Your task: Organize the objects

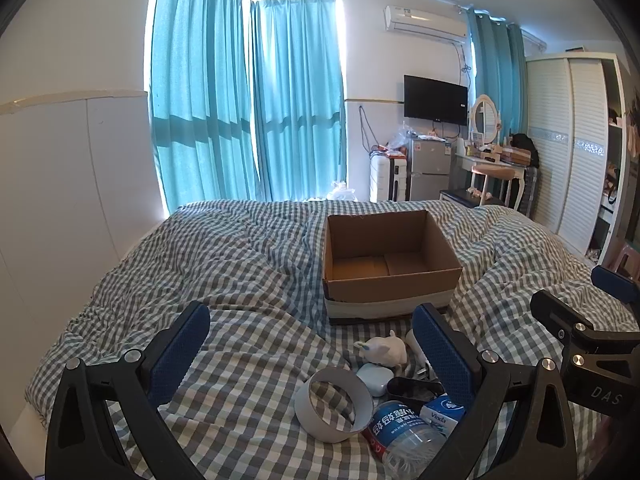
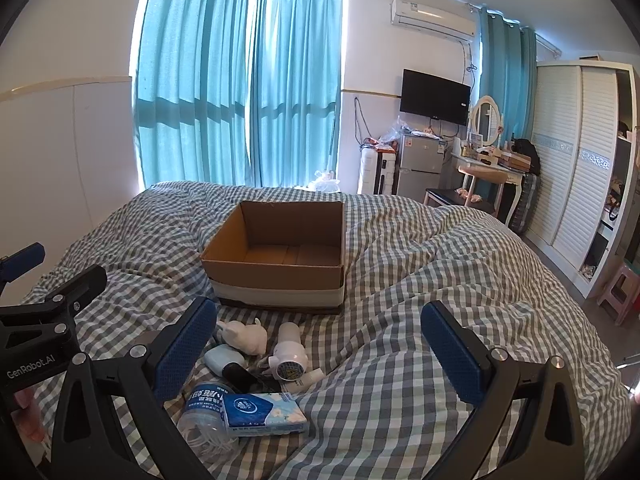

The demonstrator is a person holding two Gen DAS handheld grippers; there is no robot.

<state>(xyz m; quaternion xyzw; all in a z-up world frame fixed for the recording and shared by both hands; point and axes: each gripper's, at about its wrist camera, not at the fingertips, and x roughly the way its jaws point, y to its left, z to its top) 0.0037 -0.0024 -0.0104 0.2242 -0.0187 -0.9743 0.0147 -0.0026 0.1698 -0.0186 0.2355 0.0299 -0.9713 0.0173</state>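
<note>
Teal curtains (image 1: 244,100) hang behind a bed (image 1: 240,264) covered in a grey-and-white checked quilt; a TV (image 1: 435,100), a small fridge (image 1: 428,168) and a wardrobe (image 1: 568,140) stand along the far wall. On the quilt sits an open cardboard box (image 1: 390,264) with nothing visible in it; just in front of it lies a cluster of small things. In the left wrist view these are a roll of tape (image 1: 334,404) standing tilted on its edge, a white plush toy (image 1: 386,350), a pale blue case (image 1: 374,378), a dark object (image 1: 412,388) I cannot identify, a tissue pack (image 1: 442,412) and a clear plastic jar (image 1: 404,436) lying on its side; the right wrist view adds a white hair dryer (image 2: 290,354) beside the toy (image 2: 246,336), with the tissue pack (image 2: 264,414) leaning on the jar (image 2: 206,420). The left gripper (image 1: 316,350) hovers over the cluster, jaws spread wide, holding nothing; the right gripper (image 2: 320,354) hovers to the right of the cluster, jaws likewise wide apart and holding nothing.
</note>
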